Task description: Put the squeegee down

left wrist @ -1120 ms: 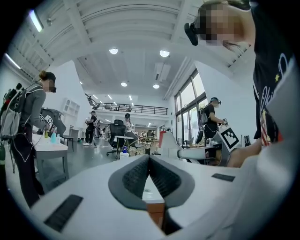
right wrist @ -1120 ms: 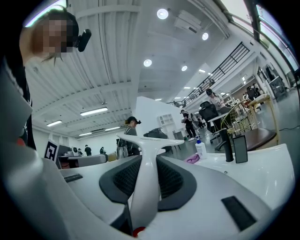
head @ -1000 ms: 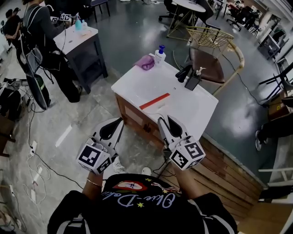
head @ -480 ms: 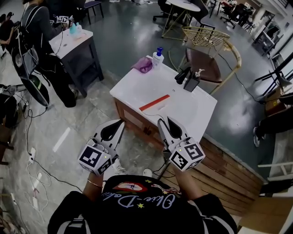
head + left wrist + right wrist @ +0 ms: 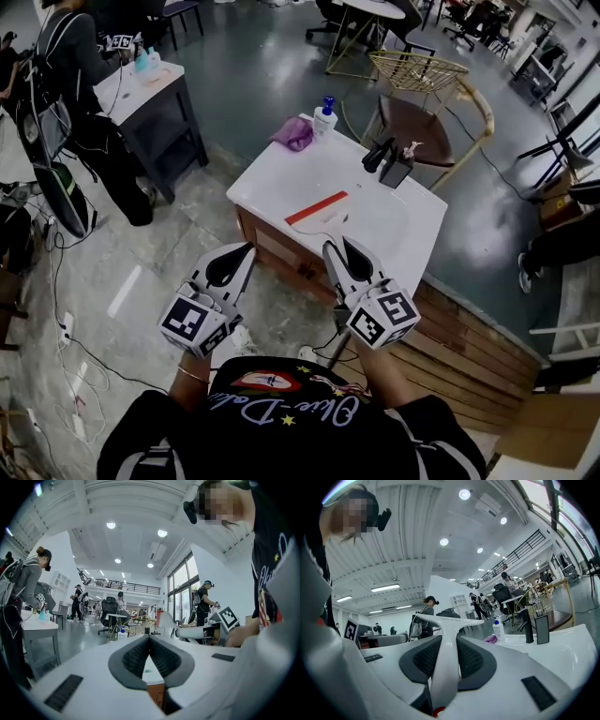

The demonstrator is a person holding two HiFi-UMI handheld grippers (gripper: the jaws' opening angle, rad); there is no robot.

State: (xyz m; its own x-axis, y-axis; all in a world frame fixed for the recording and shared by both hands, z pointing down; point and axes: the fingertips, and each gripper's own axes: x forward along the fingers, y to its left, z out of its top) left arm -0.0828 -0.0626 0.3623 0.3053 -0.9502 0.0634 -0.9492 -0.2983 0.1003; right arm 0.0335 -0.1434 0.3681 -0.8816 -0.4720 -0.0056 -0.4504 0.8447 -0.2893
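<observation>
My right gripper (image 5: 336, 249) is shut on the white handle of a squeegee (image 5: 319, 210). Its red blade hangs over the front of the white vanity counter (image 5: 281, 173). In the right gripper view the squeegee (image 5: 442, 658) runs up between the ribbed pads to its T-shaped head. My left gripper (image 5: 246, 250) is held level beside it, left of the counter's front edge, shut with nothing in it. In the left gripper view its pads (image 5: 161, 657) meet at the tips, and the right gripper (image 5: 206, 631) shows with the squeegee (image 5: 165, 620).
On the counter stand a black faucet (image 5: 379, 154), a black dispenser (image 5: 397, 169), a blue-capped bottle (image 5: 325, 114) and a purple cloth (image 5: 295, 131). A wire-backed chair (image 5: 422, 103) is behind it. A person stands by a dark side table (image 5: 141, 86) at the left.
The view has shifted slightly against the room. Both grippers keep the same pose, and the squeegee stays in the right gripper.
</observation>
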